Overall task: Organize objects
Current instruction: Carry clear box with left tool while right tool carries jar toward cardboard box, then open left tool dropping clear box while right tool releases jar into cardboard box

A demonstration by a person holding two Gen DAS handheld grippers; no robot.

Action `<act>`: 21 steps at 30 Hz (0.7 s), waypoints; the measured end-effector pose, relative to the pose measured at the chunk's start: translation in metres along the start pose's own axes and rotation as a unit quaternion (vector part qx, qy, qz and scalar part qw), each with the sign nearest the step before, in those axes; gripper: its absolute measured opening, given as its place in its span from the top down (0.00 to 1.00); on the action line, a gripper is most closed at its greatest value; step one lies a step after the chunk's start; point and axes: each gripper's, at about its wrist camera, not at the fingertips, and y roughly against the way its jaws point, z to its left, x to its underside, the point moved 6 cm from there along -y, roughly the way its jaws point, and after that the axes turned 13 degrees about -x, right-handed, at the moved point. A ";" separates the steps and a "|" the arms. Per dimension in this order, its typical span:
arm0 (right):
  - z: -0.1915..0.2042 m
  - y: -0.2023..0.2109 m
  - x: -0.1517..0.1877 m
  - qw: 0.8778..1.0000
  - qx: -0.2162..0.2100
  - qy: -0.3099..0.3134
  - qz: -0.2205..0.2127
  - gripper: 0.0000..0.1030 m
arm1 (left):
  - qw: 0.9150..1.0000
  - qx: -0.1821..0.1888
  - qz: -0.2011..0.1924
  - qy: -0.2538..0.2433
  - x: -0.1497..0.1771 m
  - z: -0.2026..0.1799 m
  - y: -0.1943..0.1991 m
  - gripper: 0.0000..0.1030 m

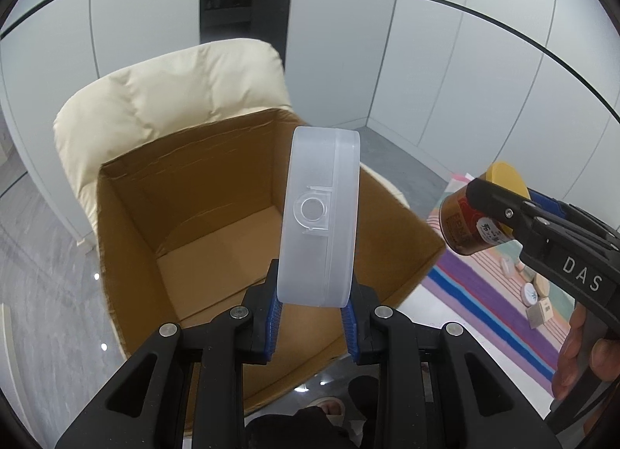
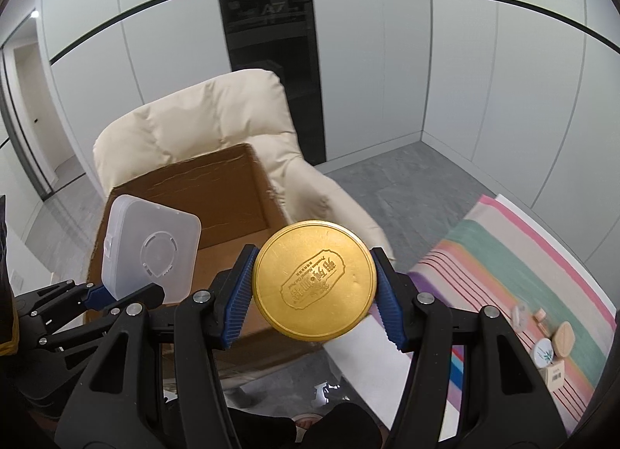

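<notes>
The left tool (image 1: 312, 317) is clenched on a frosted translucent plastic case (image 1: 319, 216), its blue pads (image 1: 274, 323) pressing both broad faces near the lower edge. The case stands on edge, clasp side facing the camera, held in the air above the open cardboard box (image 1: 217, 232). From the right wrist view the same case (image 2: 151, 251) shows its square face with a moulded ring, over the box's left rim.

The right tool (image 2: 314, 286) is grasping a round tin with a gold lid (image 2: 314, 280), the blue pads (image 2: 237, 299) bearing on opposite sides of the rim. The lid carries embossed lettering and faces the camera. In the left wrist view the tin (image 1: 474, 222) shows a brown printed body, carried just to the right of the box, clear of it.

The box sits on a cream padded armchair (image 1: 162, 100); its interior shows only bare cardboard where visible.

To the right, a striped cloth (image 2: 523, 266) covers a worktop, with several small items (image 2: 550, 344) lying near its edge, too small to identify with certainty.

A person's hand (image 1: 581, 356) grips the right tool's handle.
</notes>
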 end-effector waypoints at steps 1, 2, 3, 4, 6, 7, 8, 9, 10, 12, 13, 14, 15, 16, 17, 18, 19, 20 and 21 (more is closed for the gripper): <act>0.004 -0.003 -0.001 1.000 -0.003 0.002 0.001 0.42 | 1.000 -0.001 0.002 0.001 0.001 0.003 -0.001 0.73; 0.009 -0.006 -0.001 1.000 -0.007 0.003 0.002 0.42 | 1.000 -0.004 0.004 0.002 0.002 0.008 -0.002 0.73; 0.015 -0.010 -0.002 1.000 -0.012 0.007 0.005 0.42 | 1.000 -0.005 0.006 0.003 0.005 0.010 0.000 0.73; 0.019 -0.013 -0.002 1.000 -0.015 0.010 0.007 0.42 | 1.000 -0.006 0.009 0.004 0.006 0.013 -0.001 0.73; 0.030 -0.019 -0.003 1.000 -0.023 0.017 0.011 0.42 | 1.000 -0.009 0.015 0.008 0.008 0.022 -0.004 0.73; 0.036 -0.023 -0.003 0.999 -0.027 0.021 0.014 0.42 | 1.000 -0.010 0.018 0.009 0.009 0.025 -0.004 0.73; 0.041 -0.026 -0.004 0.999 -0.031 0.024 0.017 0.42 | 1.000 -0.013 0.019 0.010 0.009 0.029 -0.005 0.73; 0.045 -0.030 -0.004 0.999 -0.033 0.026 0.019 0.42 | 1.000 -0.017 0.019 0.010 0.010 0.034 -0.005 0.73; 0.050 -0.033 -0.004 0.999 -0.036 0.027 0.021 0.42 | 1.000 -0.020 0.018 0.009 0.010 0.037 -0.005 0.73; 0.058 -0.039 -0.005 0.998 -0.042 0.030 0.025 0.42 | 0.999 -0.022 0.021 0.011 0.010 0.046 -0.007 0.73; 0.062 -0.042 -0.006 0.998 -0.044 0.033 0.027 0.42 | 0.999 -0.023 0.024 0.014 0.011 0.050 -0.007 0.73; 0.064 -0.045 -0.006 0.998 -0.045 0.035 0.029 0.42 | 0.999 -0.025 0.029 0.017 0.012 0.054 -0.009 0.73; 0.067 -0.048 -0.006 0.998 -0.047 0.035 0.033 0.42 | 0.999 -0.027 0.032 0.019 0.013 0.058 -0.010 0.73; 0.069 -0.052 -0.005 0.998 -0.048 0.035 0.038 0.42 | 0.999 -0.032 0.033 0.020 0.014 0.061 -0.011 0.73; 0.071 -0.055 -0.005 0.997 -0.049 0.033 0.044 0.42 | 0.999 -0.034 0.034 0.019 0.013 0.064 -0.012 0.73; 0.073 -0.058 -0.004 0.997 -0.051 0.032 0.048 0.42 | 0.999 -0.034 0.034 0.020 0.014 0.065 -0.013 0.72; 0.075 -0.061 -0.004 0.997 -0.051 0.032 0.052 0.42 | 0.999 -0.034 0.036 0.022 0.014 0.067 -0.013 0.73; 0.076 -0.063 -0.004 0.997 -0.050 0.034 0.055 0.42 | 0.998 -0.035 0.037 0.024 0.015 0.068 -0.013 0.70; 0.078 -0.064 -0.004 0.997 -0.049 0.036 0.056 0.41 | 0.998 -0.036 0.037 0.025 0.016 0.068 -0.013 0.69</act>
